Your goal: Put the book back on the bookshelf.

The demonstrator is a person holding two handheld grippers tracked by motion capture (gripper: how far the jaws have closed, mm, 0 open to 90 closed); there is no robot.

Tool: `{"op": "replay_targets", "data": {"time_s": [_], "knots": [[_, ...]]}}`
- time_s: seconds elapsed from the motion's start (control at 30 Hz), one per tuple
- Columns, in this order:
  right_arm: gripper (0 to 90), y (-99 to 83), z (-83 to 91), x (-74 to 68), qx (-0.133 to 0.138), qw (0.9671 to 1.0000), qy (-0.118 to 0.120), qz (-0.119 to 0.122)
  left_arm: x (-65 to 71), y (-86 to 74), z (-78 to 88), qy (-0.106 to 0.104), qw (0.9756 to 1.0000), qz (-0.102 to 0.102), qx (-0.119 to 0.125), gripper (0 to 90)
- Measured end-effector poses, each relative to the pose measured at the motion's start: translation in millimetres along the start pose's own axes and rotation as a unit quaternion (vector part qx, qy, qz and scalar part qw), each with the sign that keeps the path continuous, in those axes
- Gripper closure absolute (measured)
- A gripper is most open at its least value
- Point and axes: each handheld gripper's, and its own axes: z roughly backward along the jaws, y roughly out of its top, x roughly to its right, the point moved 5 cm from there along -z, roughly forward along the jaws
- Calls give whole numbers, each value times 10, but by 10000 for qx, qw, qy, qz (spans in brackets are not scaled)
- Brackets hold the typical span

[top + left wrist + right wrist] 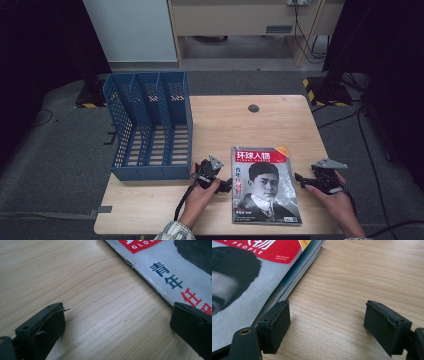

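1. Nearest, at the table's front edge: left gripper just beside the magazine's spine side, fingers spread wide with nothing between them, one tip at or over the cover's edge.
2. Opposite, right gripper just beside the magazine's open-page edge, fingers likewise spread and empty, one tip at the page stack, the other over bare wood.
3. Between the two: magazine flat on the table, cover up, red title band at its far end, roughly square to the front edge.
4. Probably light, thin and floppy; glossy cover, so likely slippery under the pads; a small nick or staple at the spine in the left gripper view, too blurred to tell which.
5. Best taken by the spine, the stiffest part, pinched through the full thickness; a hold on the loose page edge likely to fan the sheets or let the middle sag.
6. Farther back, well apart to the left: blue file rack with upright dividers, seemingly empty.
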Motion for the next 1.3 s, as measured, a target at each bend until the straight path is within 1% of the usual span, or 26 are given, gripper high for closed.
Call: {"op": "replay_targets", "data": {"time_s": [0.07, 0.17, 0.2, 0.3, 0.37, 0.4, 0.43, 0.47, 0.5, 0.57, 0.6, 0.63, 0.67, 0.77, 0.8, 0.87, 0.9, 0.93, 0.97, 1.0, 1.03, 1.07, 1.1, 1.13, 1.2, 1.3], "knots": [[202, -2, 1, 0, -10, 10000, -7, -11, 0, 1, 0, -3, 10000, -3, -1, 0], [202, -3, 5, 2, -10, 10000, 3, -24, -3, 1, -1, -66, 10000, -68, 4, 0], [194, -4, 8, 0, -12, 9999, -9, -106, -3, 1, -1, -67, 10000, -68, 3, 0], [199, 10, 40, 36, 38, 9997, -46, -224, 14, 0, 10, -89, 9999, -72, 32, 5], [216, 38, 94, 61, 173, 9993, -81, -331, 29, 17, 37, -125, 9998, 28, 140, 43], [222, 48, 112, 67, 211, 9992, -94, -335, 49, 45, 74, -199, 9993, 123, 290, 47], [228, 65, 140, 62, 267, 9989, -77, -370, 66, 67, 102, -249, 9988, 147, 386, 45], [236, 76, 155, 60, 308, 9989, -67, -356, 93, 101, 139, -310, 9980, 134, 543, 44], [243, 93, 176, 46, 360, 9986, -33, -380, 129, 132, 178, -334, 9973, 30, 654, 44], [235, 130, 201, -6, 448, 9983, 81, -376, 186, 147, 212, -429, 9968, -6, 679, 45], [221, 148, 203, -29, 481, 9981, 118, -371, 222, 145, 221, -507, 9965, -39, 668, 46], [206, 168, 205, -61, 501, 9980, 167, -337, 222, 145, 221, -507, 9965, -39, 668, 47], [189, 189, 200, -94, 514, 9980, 219, -306, 299, 128, 221, -632, 9963, -103, 565, 48], [134, 238, 174, -188, 538, 9975, 388, -231, 391, 126, 219, -693, 9960, -182, 532, 61], [118, 244, 170, -212, 551, 9973, 471, -136, 431, 131, 213, -742, 9956, -177, 549, 65], [119, 256, 163, -253, 585, 9964, 608, -107, 499, 129, 194, -779, 9954, -274, 489, 69], [119, 256, 163, -253, 585, 9964, 608, -107, 499, 129, 194, -779, 9954, -274, 489, 74], [165, 248, 139, -287, 514, 9964, 678, -60, 562, 126, 181, -816, 9950, -348, 453, 82], [165, 248, 139, -287, 514, 9964, 678, -60, 562, 126, 181, -816, 9950, -348, 453, 83], [204, 224, 112, -316, 388, 9967, 710, 36, 598, 127, 186, -850, 9945, -405, 464, 94], [230, 217, 103, -335, 344, 9967, 740, 29, 616, 125, 193, -869, 9941, -443, 484, 116], [245, 206, 85, -361, 307, 9961, 825, 72, 627, 120, 198, -868, 9939, -475, 494, 162], [251, 199, 76, -382, 260, 9960, 858, 37, 636, 114, 202, -844, 9939, -506, 507, 194], [262, 192, 58, -399, 227, 9957, 896, 73, 642, 106, 205, -838, 9940, -490, 513, 209], [265, 172, 27, -428, 101, 9959, 881, 154, 656, 89, 201, -850, 9939, -452, 534, 281], [266, 154, -17, -457, -27, 9959, 887, 187, 672, 78, 182, -848, 9941, -478, 476, 339]]}}
